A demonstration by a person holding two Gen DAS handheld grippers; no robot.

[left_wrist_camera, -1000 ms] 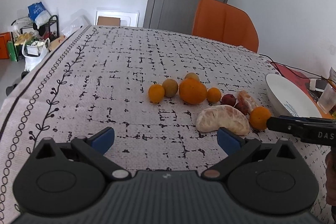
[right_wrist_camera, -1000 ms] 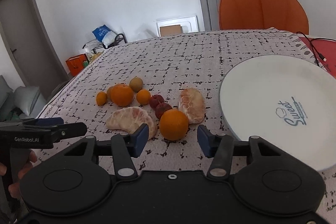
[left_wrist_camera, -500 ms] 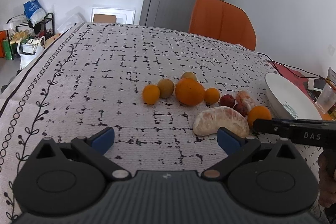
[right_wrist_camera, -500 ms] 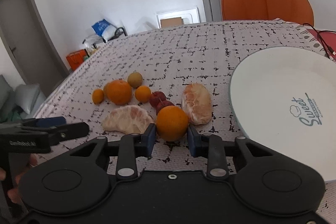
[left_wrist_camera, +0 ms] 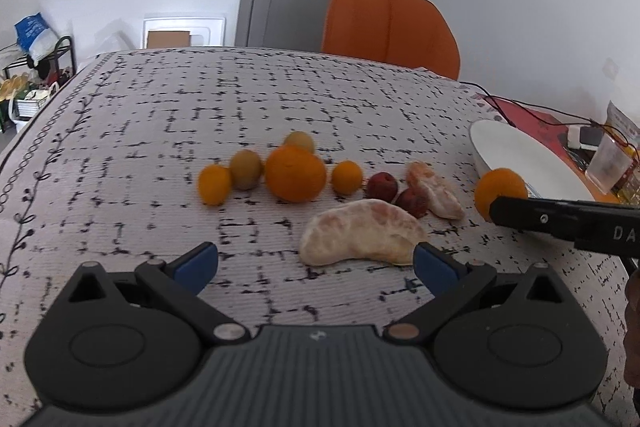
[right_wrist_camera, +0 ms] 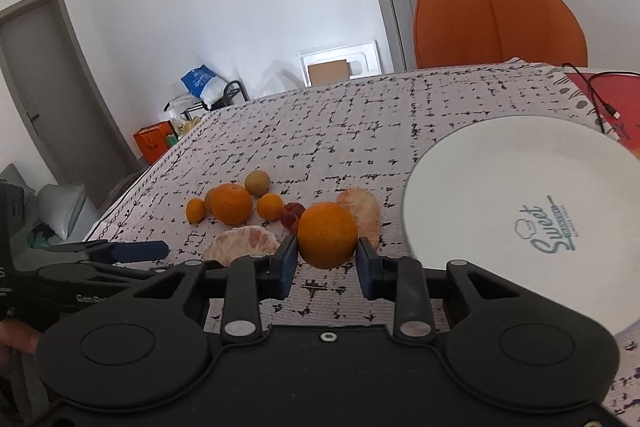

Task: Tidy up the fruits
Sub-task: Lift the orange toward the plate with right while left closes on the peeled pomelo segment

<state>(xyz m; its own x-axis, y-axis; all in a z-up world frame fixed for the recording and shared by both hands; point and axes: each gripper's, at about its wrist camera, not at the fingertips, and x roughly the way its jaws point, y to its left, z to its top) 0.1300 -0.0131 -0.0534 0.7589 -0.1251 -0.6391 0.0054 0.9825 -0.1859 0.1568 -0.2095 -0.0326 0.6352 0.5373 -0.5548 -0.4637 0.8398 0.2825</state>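
Observation:
My right gripper (right_wrist_camera: 326, 257) is shut on an orange (right_wrist_camera: 327, 235), held beside the rim of the white plate (right_wrist_camera: 500, 167). In the left wrist view that orange (left_wrist_camera: 500, 187) sits at the tip of the right gripper's black finger (left_wrist_camera: 560, 223), in front of the plate (left_wrist_camera: 520, 155). My left gripper (left_wrist_camera: 316, 263) is open over the cloth, just short of a peeled pomelo segment (left_wrist_camera: 360, 231). Behind it lie a large orange (left_wrist_camera: 295, 173), two small oranges, two yellow-green fruits, two red fruits and another peeled segment (left_wrist_camera: 436, 191).
An orange chair (left_wrist_camera: 390, 23) stands at the table's far edge. Past the plate, on the right, lie a cable (right_wrist_camera: 600, 99), a red mat and a plastic cup (left_wrist_camera: 608, 165). The tablecloth's edge drops off on the left.
My right gripper closed on the orange and carried it right, away from the peeled segments toward the plate. My left gripper moved in closer to the pomelo segment, still open.

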